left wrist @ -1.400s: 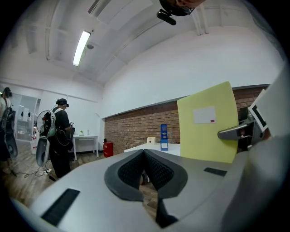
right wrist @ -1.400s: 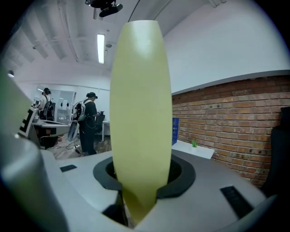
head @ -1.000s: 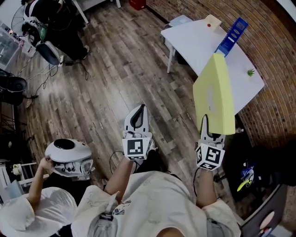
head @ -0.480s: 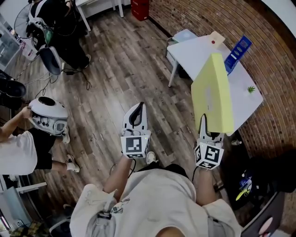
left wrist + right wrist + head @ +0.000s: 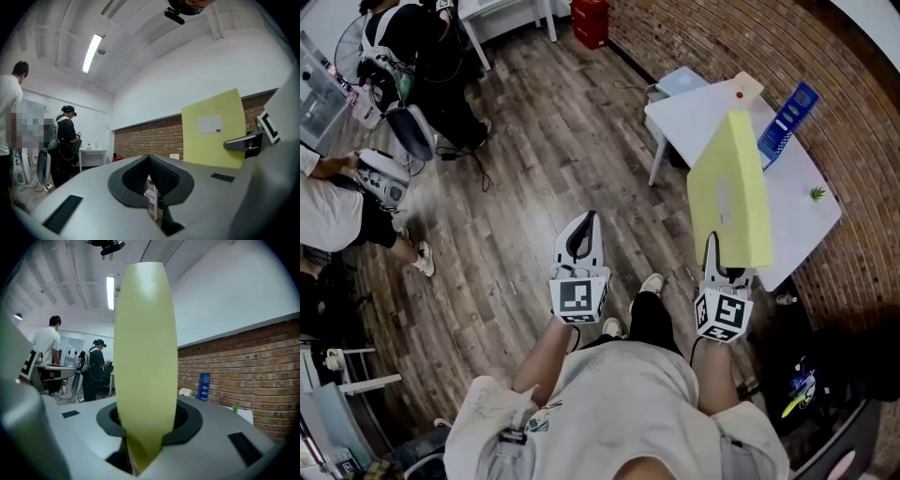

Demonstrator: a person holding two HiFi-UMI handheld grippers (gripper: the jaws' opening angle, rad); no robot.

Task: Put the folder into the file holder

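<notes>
Folder (image 5: 731, 192): yellow, held upright on edge and off the floor, pinched at its lower edge by the right gripper (image 5: 718, 251). Jaws are seen closed on both faces in the right gripper view, with the spine towering straight ahead of the camera.

Left gripper (image 5: 578, 234): pads pressed together, nothing between them, carried level beside the right one.

File holder (image 5: 787, 120): blue, slotted, standing at the far side of the white table (image 5: 698, 103), against the brick wall. It is well apart from the folder; nothing has been inserted yet.

Step judged: transport. The folder is gripped and carried, and the table is not yet reached.

Next move calls for:
- the gap to the table to be closed
- the folder's lower edge to be lined up over the holder's opening
- the folder to be lowered in before the jaws are released
- the holder possibly to be steadied by the free left gripper, as it looks light

Writing: a white label (image 5: 209, 124) with a small red mark is seen on the folder's face, too small to be read. Only square black-and-white markers are seen on the gripper cubes. No brand is legible.
</notes>
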